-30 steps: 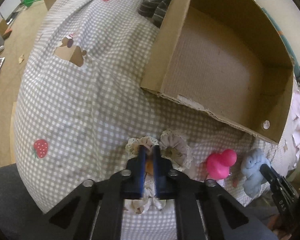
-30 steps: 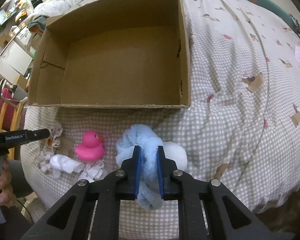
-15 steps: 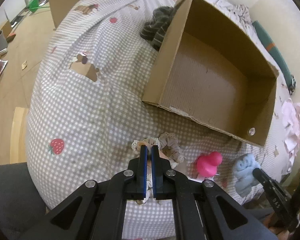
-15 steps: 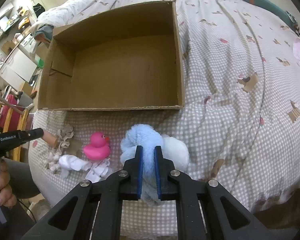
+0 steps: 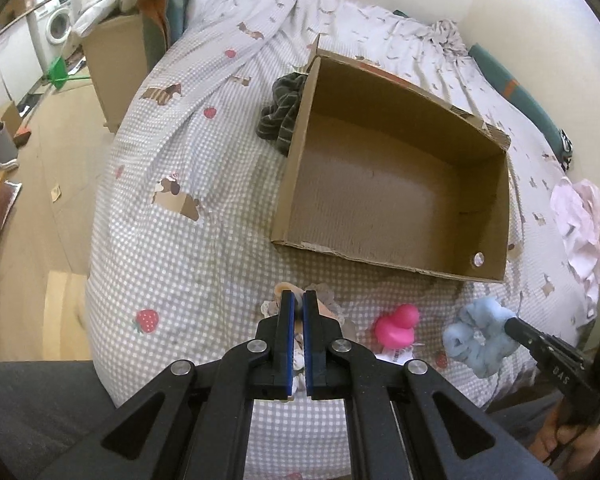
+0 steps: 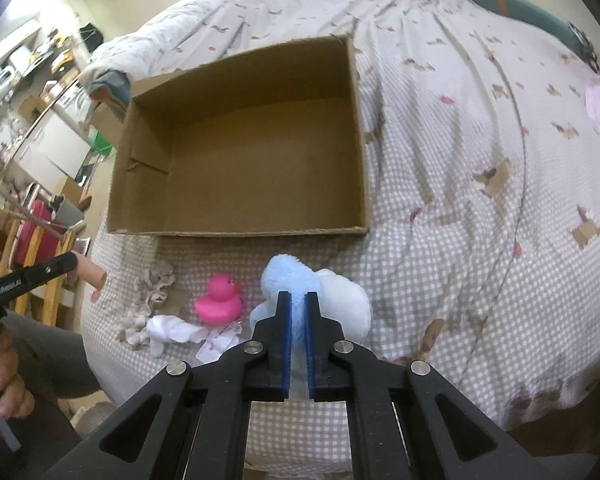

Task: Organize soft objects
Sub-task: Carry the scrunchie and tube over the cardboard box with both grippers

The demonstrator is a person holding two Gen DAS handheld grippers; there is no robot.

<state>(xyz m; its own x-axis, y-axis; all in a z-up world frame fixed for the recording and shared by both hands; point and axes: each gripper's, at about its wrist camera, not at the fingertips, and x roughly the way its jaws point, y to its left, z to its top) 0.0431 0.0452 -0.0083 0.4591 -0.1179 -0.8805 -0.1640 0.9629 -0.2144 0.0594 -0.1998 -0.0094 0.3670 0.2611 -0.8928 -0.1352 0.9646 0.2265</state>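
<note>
My left gripper (image 5: pixel 296 298) is shut on a small peach-coloured soft piece (image 5: pixel 286 290), seen from the side in the right wrist view (image 6: pixel 92 274), and holds it above the bed. My right gripper (image 6: pixel 299 300) is shut on a light blue plush toy (image 6: pixel 288 276), also seen in the left wrist view (image 5: pixel 480 334), raised off the bed. An open, empty cardboard box (image 5: pixel 492 208) (image 6: pixel 360 152) lies on the checked bedspread beyond both grippers. A pink rubber duck (image 5: pixel 396 326) (image 6: pixel 220 300) sits on the bed between the grippers.
A frilly beige cloth (image 6: pixel 152 288) and crumpled white cloth (image 6: pixel 172 330) lie left of the duck. A white plush (image 6: pixel 348 304) lies right of the blue toy. A dark striped garment (image 5: pixel 282 114) lies behind the box. Pink clothes (image 5: pixel 580 224) lie at right.
Both grippers have lifted and pulled back with their objects; the peach piece and the blue plush have come up off the bed. The box looks farther away.
</note>
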